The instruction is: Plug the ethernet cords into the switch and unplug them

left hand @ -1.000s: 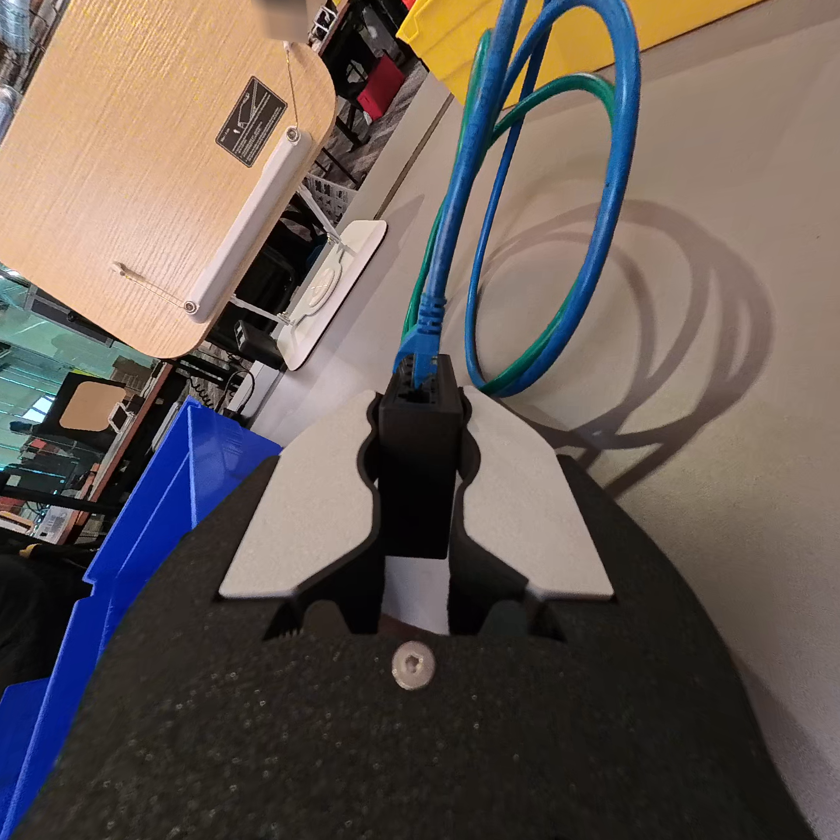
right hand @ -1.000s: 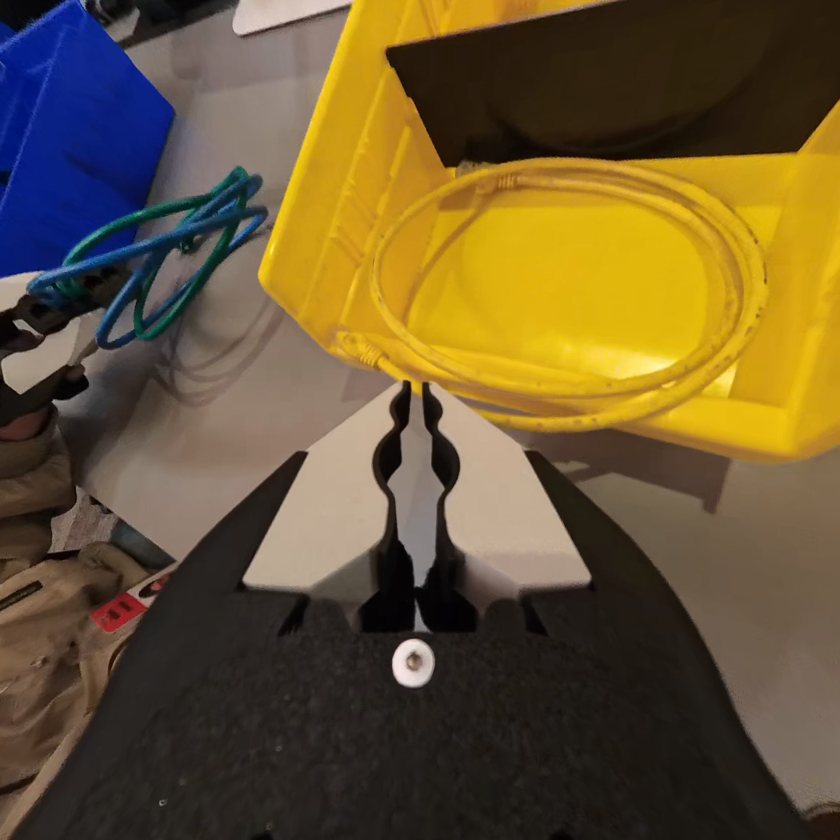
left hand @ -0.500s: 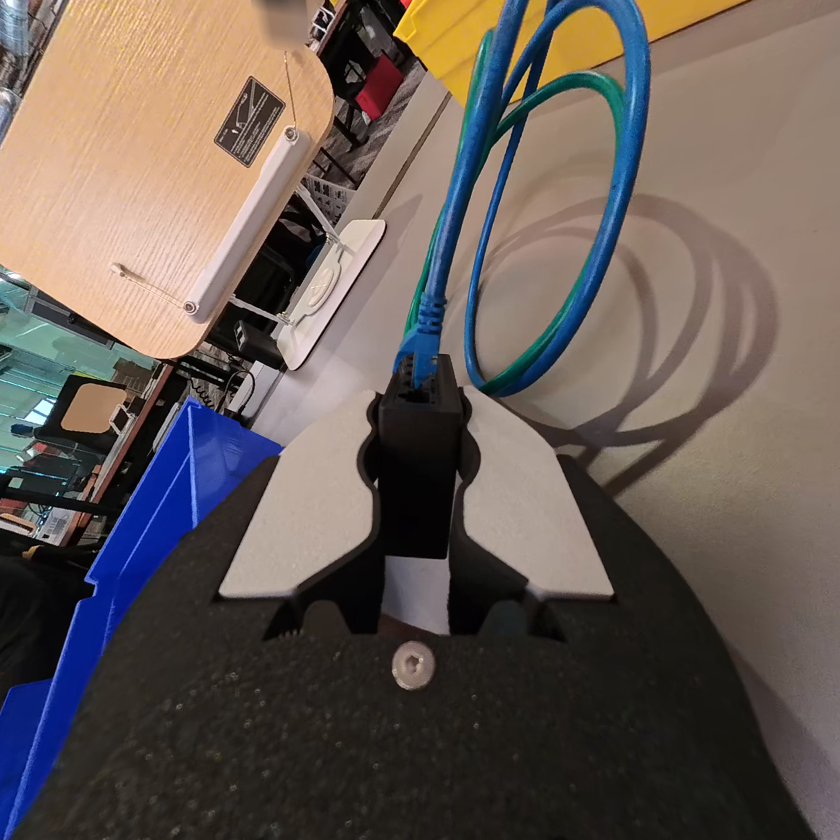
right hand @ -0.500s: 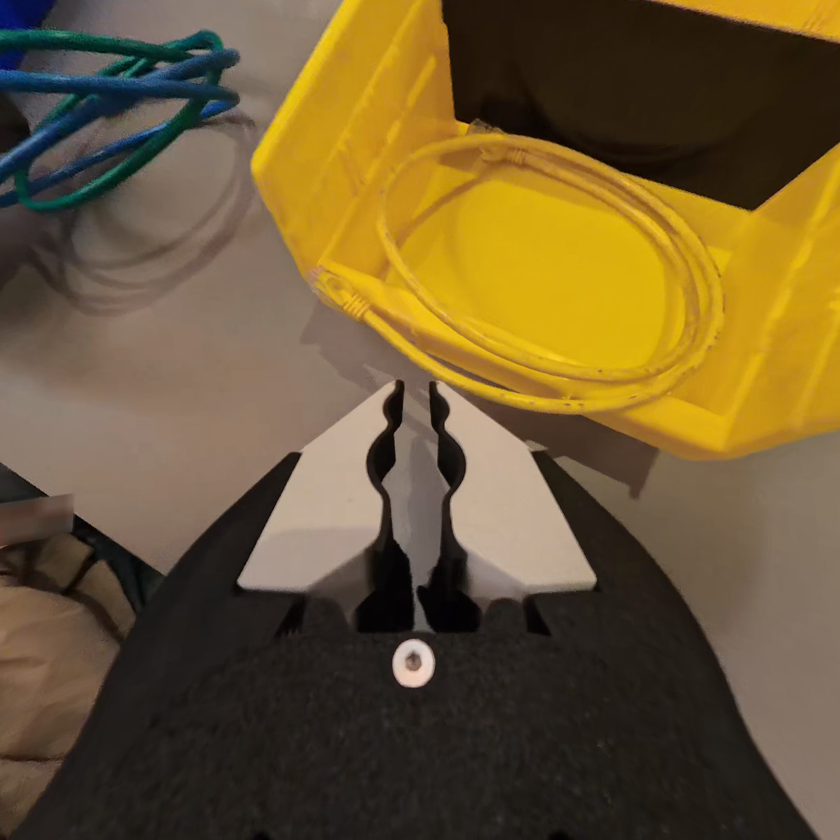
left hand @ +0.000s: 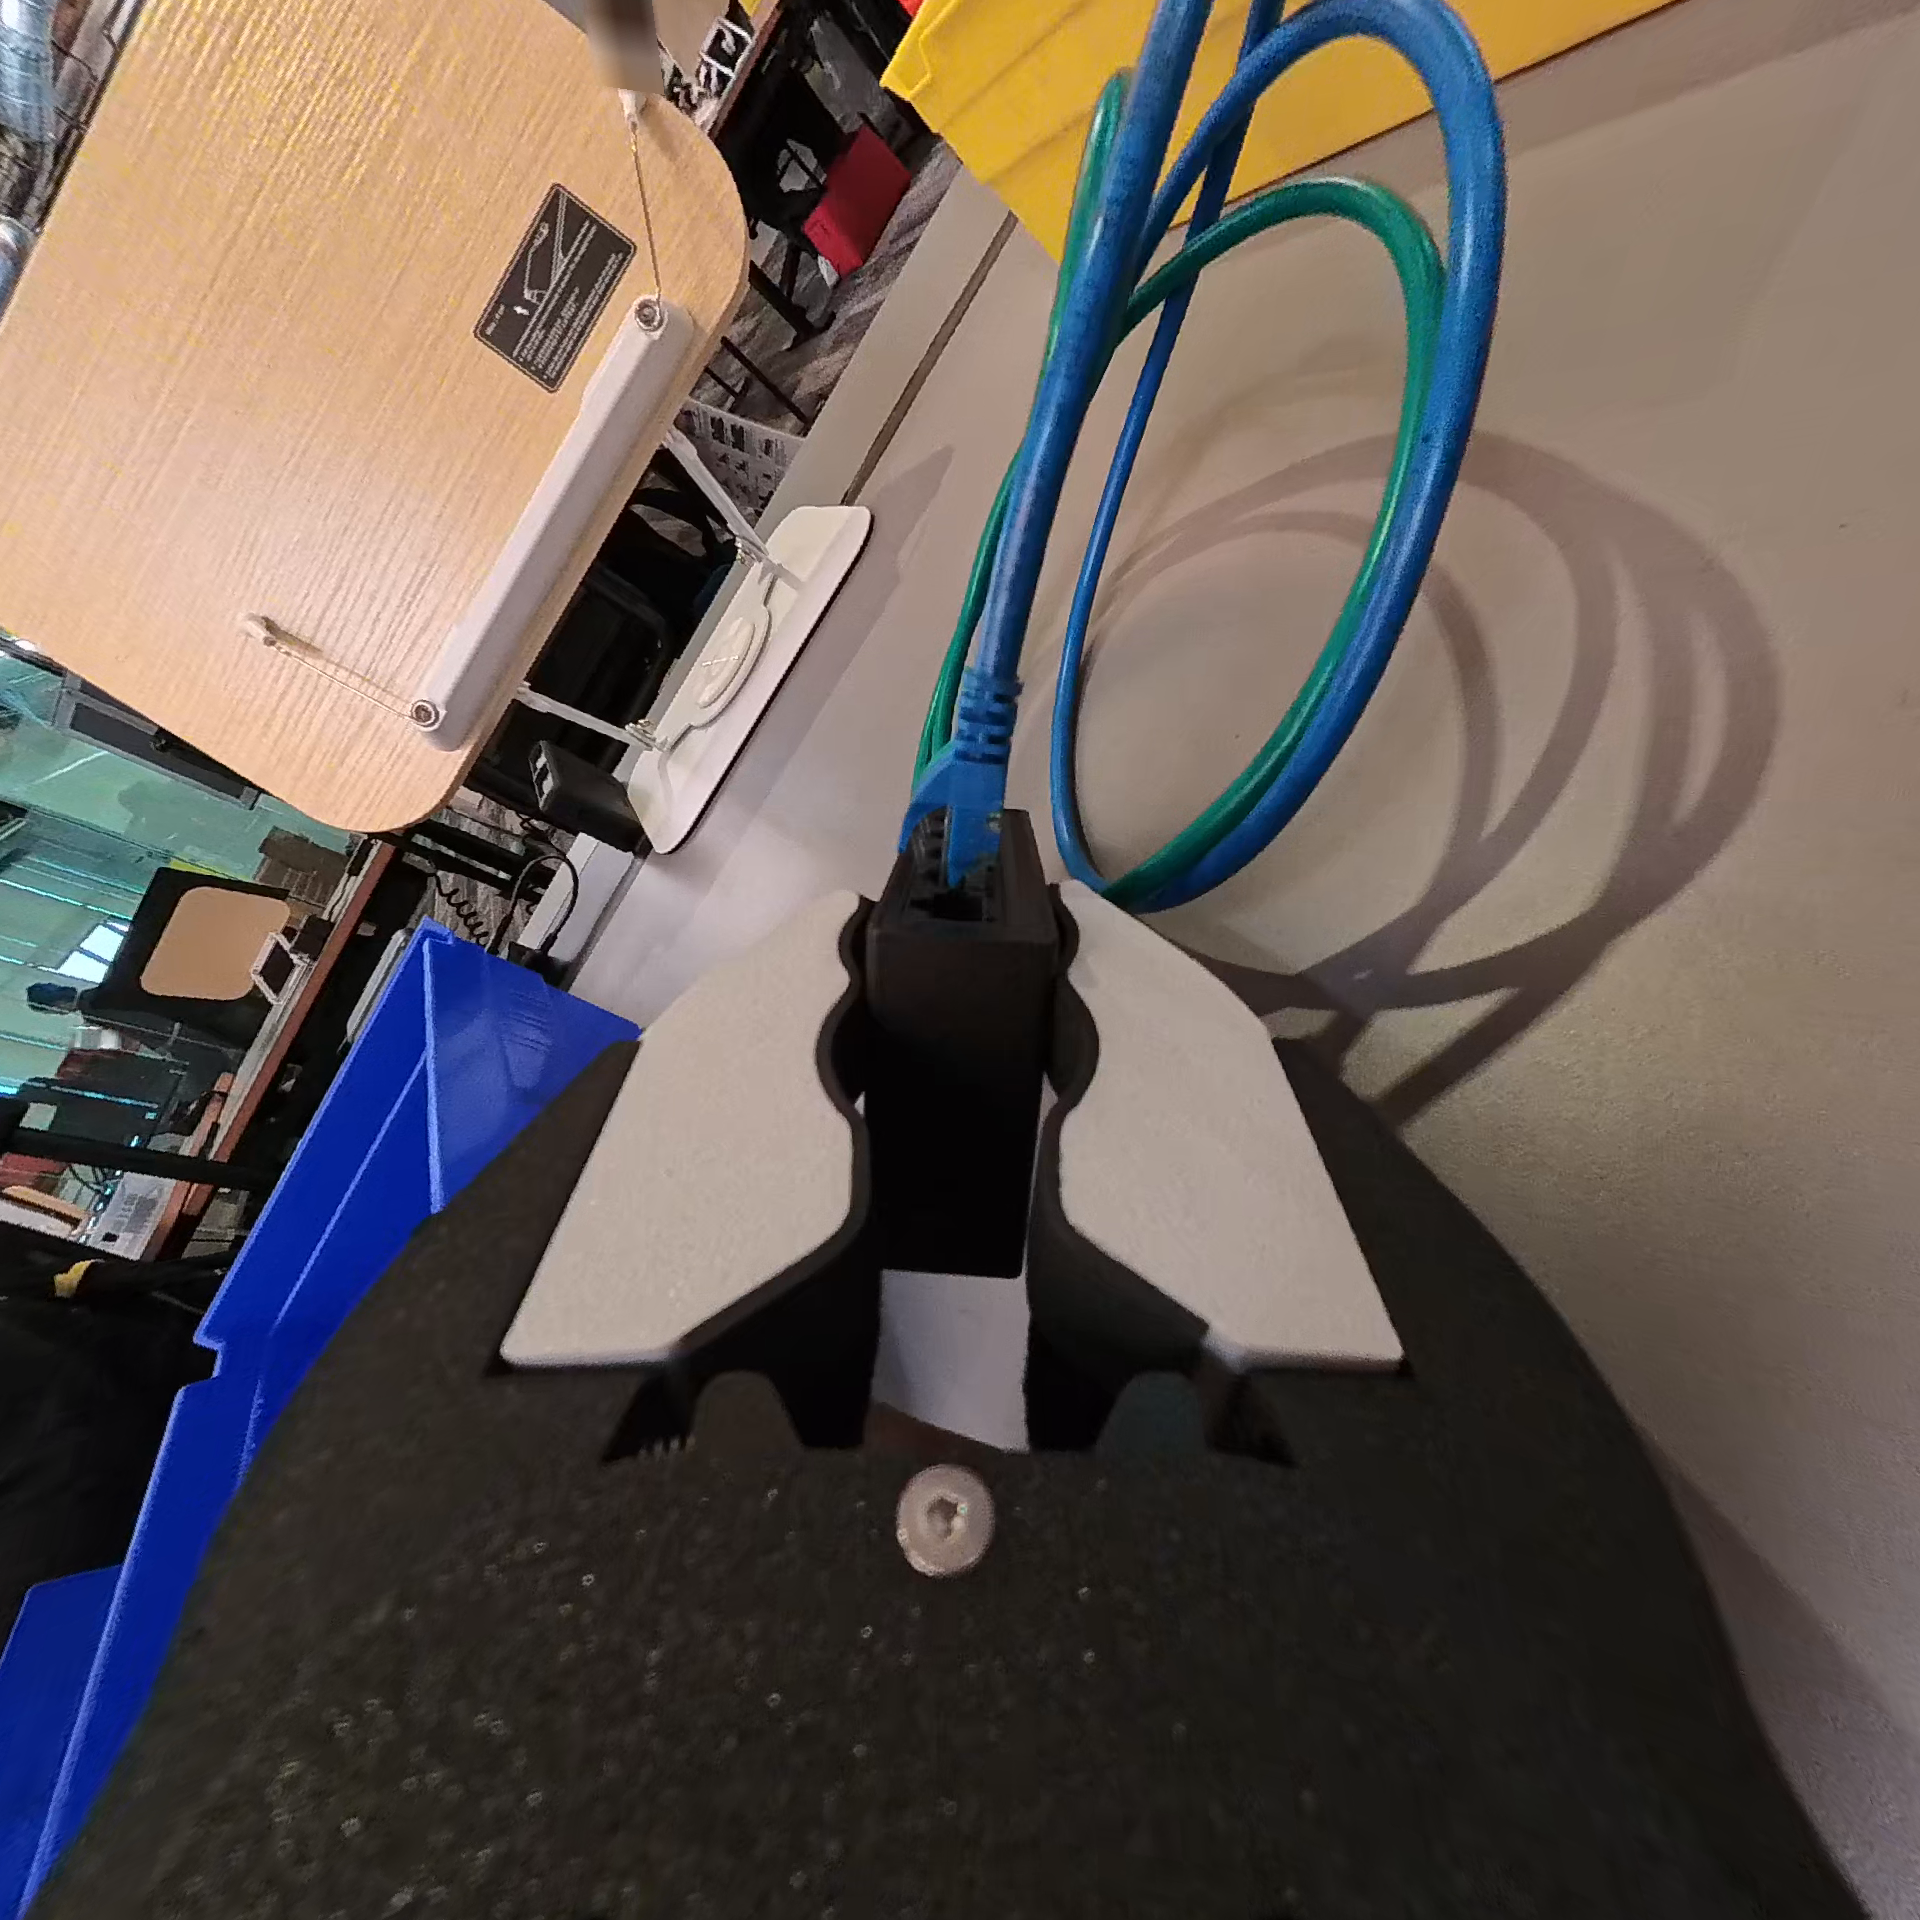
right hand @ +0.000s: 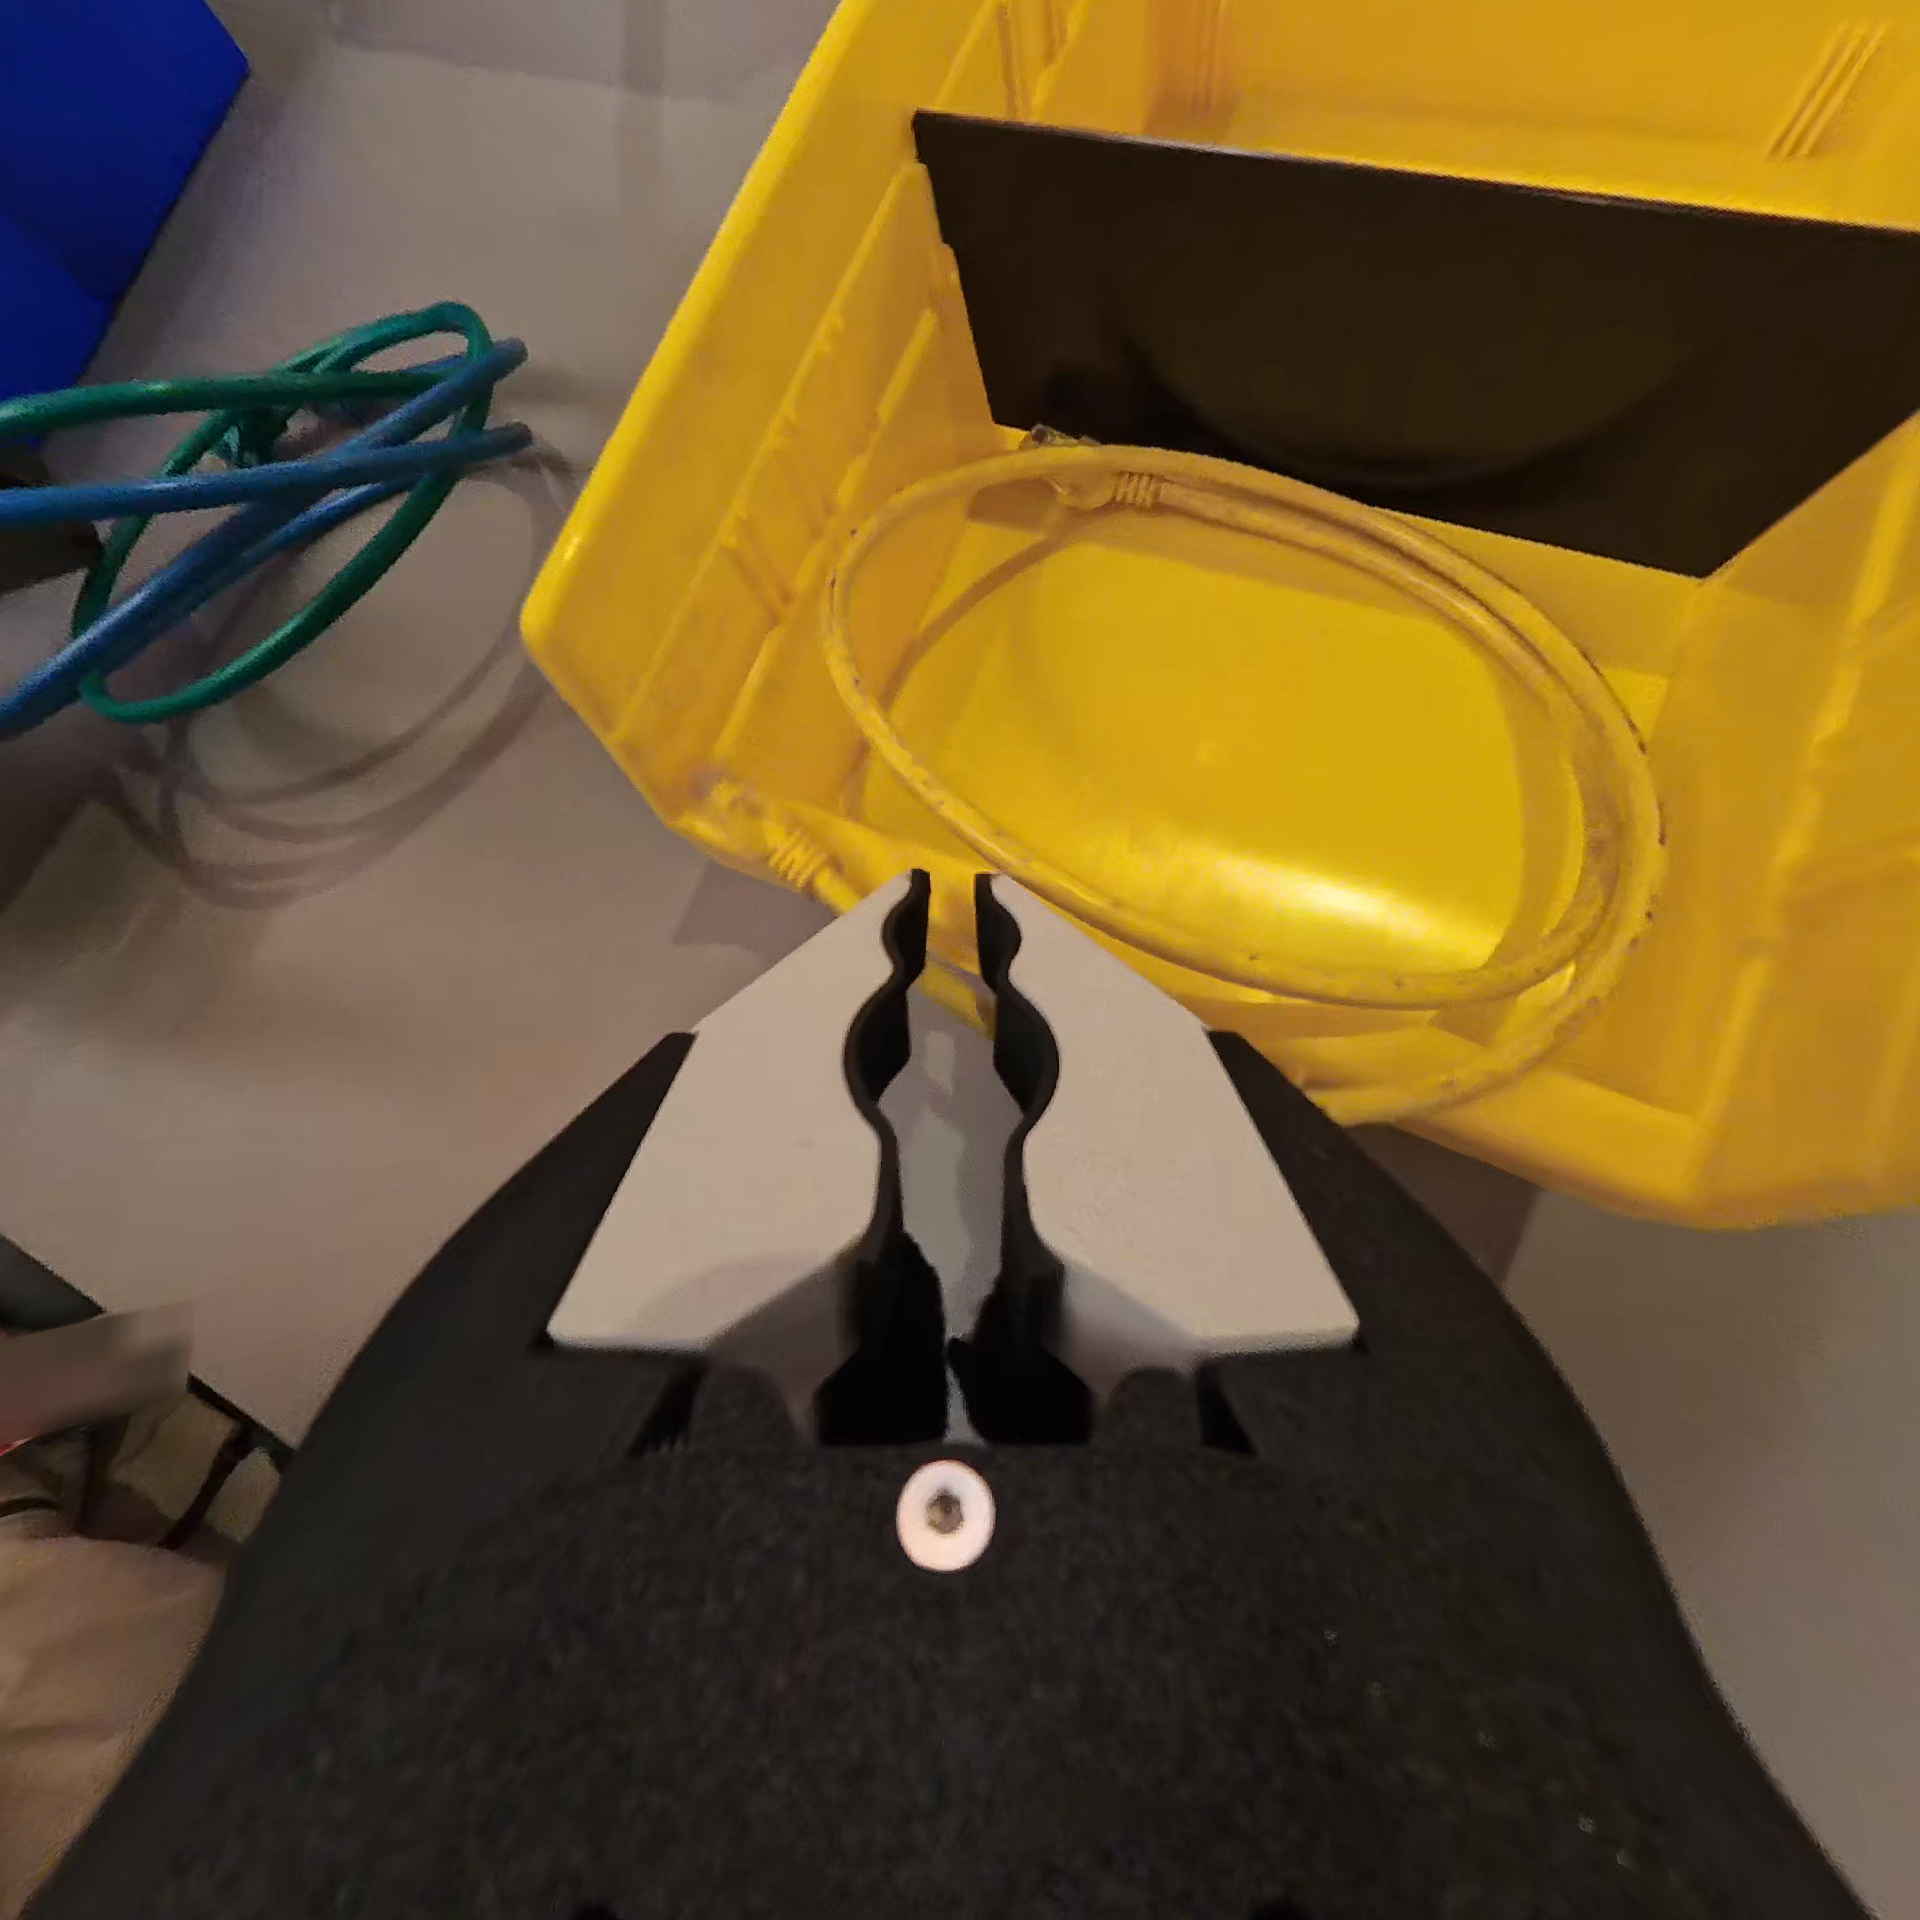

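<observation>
My left gripper point(left hand: 961, 914) is shut on a small black switch point(left hand: 956, 1091), held above the grey table point(left hand: 1683, 1091). A blue cord point(left hand: 1455, 364) has its plug point(left hand: 971, 748) seated in the switch's front ports. A green cord point(left hand: 1340, 197) loops with it and runs to the switch; its plug is hidden. My right gripper point(right hand: 951, 883) is empty, its jaws a narrow gap apart, at the front lip of a yellow bin point(right hand: 727, 520). A coiled yellow cord point(right hand: 1558, 665) lies in that bin, with one plug point(right hand: 790, 847) just left of my fingertips.
A black divider point(right hand: 1455, 332) crosses the yellow bin. A blue bin point(left hand: 343, 1195) stands at the table's left edge. A wooden board on a white stand point(left hand: 260, 416) is beyond it. The blue and green loops point(right hand: 260, 488) lie left of the yellow bin.
The right gripper moved in to the yellow bin's front lip, and its jaws parted slightly. The left gripper stayed still, holding the switch.
</observation>
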Demonstrator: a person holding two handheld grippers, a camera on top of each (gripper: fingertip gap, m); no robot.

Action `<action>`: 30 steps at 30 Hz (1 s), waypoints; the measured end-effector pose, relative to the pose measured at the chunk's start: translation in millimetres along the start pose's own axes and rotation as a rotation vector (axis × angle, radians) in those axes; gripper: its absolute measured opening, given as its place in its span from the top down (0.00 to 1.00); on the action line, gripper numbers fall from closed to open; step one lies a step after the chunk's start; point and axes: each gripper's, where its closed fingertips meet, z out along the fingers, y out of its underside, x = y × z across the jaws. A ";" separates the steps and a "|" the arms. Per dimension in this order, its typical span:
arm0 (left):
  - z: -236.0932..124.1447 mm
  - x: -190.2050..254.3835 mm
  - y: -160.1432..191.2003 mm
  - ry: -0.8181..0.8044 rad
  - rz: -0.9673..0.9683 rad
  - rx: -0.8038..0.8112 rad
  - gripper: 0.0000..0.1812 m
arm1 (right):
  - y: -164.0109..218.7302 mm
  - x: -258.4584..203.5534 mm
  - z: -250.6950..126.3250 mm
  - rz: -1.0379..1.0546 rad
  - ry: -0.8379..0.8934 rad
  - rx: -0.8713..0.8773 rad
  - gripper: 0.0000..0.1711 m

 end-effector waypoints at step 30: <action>-23.8 32.3 -39.7 0.062 0.236 0.208 0.84 | -15.7 -286.4 50.2 -1.657 -0.179 0.188 0.88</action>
